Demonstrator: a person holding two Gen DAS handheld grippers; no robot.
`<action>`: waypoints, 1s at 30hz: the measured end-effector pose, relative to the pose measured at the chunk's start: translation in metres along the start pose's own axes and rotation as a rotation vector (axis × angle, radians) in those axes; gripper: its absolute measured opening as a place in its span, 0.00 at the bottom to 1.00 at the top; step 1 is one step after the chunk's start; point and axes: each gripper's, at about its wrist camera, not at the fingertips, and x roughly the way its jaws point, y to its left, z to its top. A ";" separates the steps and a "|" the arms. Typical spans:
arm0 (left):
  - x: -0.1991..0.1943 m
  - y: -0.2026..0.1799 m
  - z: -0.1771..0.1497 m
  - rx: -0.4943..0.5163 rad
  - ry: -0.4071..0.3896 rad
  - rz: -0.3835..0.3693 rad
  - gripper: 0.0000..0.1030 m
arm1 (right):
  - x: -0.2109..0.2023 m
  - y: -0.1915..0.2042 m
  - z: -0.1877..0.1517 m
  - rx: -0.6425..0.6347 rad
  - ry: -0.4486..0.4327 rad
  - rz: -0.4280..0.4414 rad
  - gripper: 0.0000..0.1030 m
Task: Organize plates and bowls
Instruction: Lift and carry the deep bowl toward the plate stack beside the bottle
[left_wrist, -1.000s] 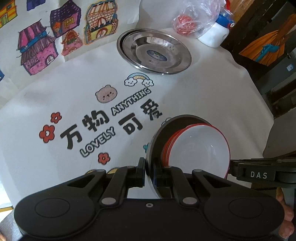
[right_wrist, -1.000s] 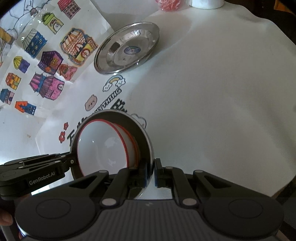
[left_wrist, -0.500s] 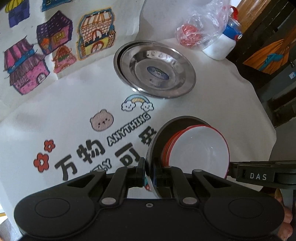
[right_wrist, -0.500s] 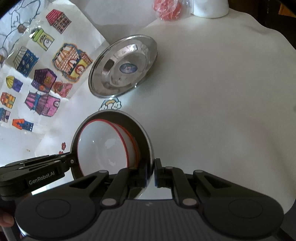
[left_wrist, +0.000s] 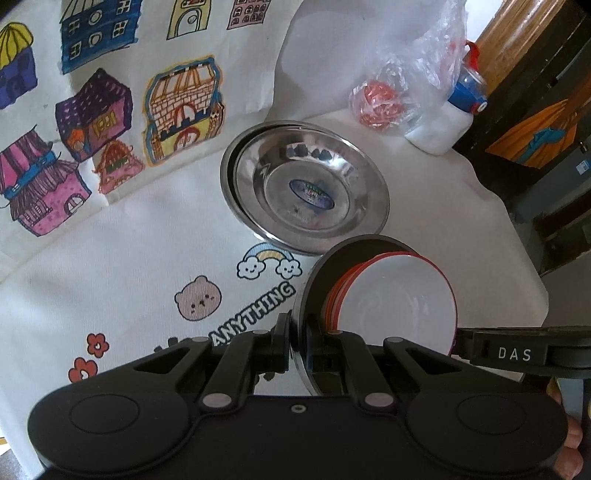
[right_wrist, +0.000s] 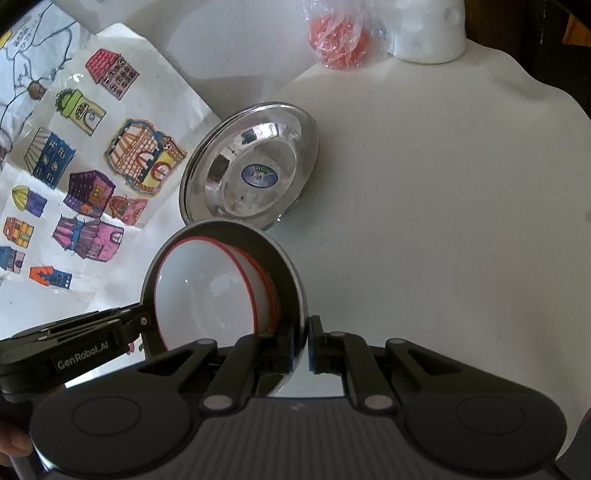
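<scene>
Both grippers hold one steel plate (left_wrist: 314, 280) by its rim, off the table, with a stack of white red-rimmed bowls (left_wrist: 399, 295) on it. My left gripper (left_wrist: 297, 343) is shut on the plate's near-left edge. My right gripper (right_wrist: 308, 343) is shut on the opposite edge; the plate (right_wrist: 291, 266) and bowls (right_wrist: 207, 291) show there too. A second stack of steel plates (left_wrist: 306, 184) lies on the white tablecloth just beyond, also in the right wrist view (right_wrist: 255, 173).
A plastic bag with red items (left_wrist: 384, 99) and a white bottle with a blue cap (left_wrist: 443, 122) stand at the table's back. Drawings of houses (left_wrist: 103, 122) hang on the left. The table edge and dark furniture (left_wrist: 546, 155) lie to the right.
Both grippers have carried the plate with bowls forward toward the steel plates on the table, which now look larger and closer. The grips have not changed.
</scene>
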 end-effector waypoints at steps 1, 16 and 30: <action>0.000 0.000 0.001 -0.001 -0.002 0.002 0.07 | 0.001 0.000 0.001 0.002 -0.001 0.002 0.08; 0.002 -0.008 0.029 0.000 -0.053 -0.003 0.07 | 0.000 -0.006 0.028 0.021 -0.039 0.009 0.08; 0.013 -0.004 0.072 -0.026 -0.123 0.016 0.07 | 0.013 0.013 0.086 -0.003 -0.074 0.005 0.08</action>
